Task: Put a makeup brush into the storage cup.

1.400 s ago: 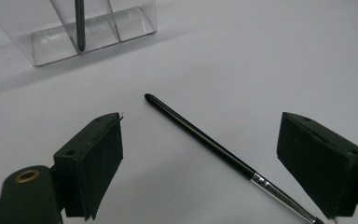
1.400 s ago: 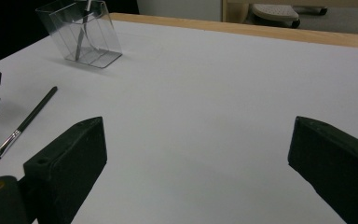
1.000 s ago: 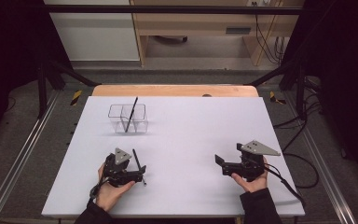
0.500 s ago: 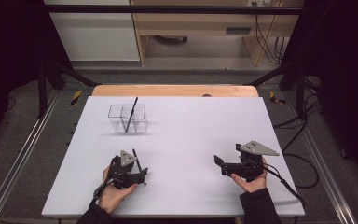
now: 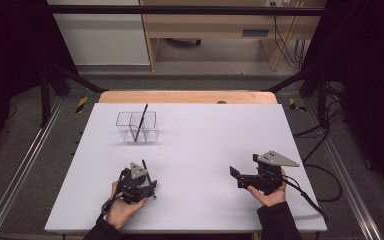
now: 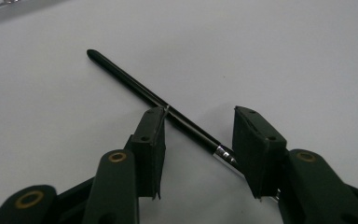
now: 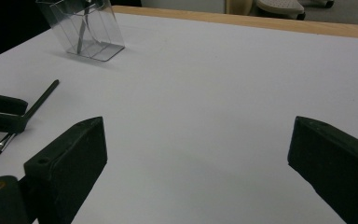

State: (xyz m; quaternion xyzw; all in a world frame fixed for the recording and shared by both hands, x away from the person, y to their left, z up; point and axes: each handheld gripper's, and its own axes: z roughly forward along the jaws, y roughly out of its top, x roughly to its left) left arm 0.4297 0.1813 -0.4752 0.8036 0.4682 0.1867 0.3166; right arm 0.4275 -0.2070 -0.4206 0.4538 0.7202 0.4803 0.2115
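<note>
The left gripper (image 6: 198, 140) has tipped down over the brush (image 6: 140, 88) since the earlier frame, and its jaws have just been closing; they straddle it without yet pinching. The slim black brush with a silver ferrule lies flat on the table (image 5: 205, 145) near the front left, its long axis slanting, handle tip away. The right gripper (image 7: 196, 158) gapes wide, holding nothing.

Left gripper (image 6: 198, 140) dropped lower over the brush (image 6: 154, 98) since a second ago, tilting down toward the table (image 5: 205, 145). Its jaws have just been closing around the brush, which now lies between them: left pad touches the handle, right pad close at the ferrule, gap remaining.
</note>
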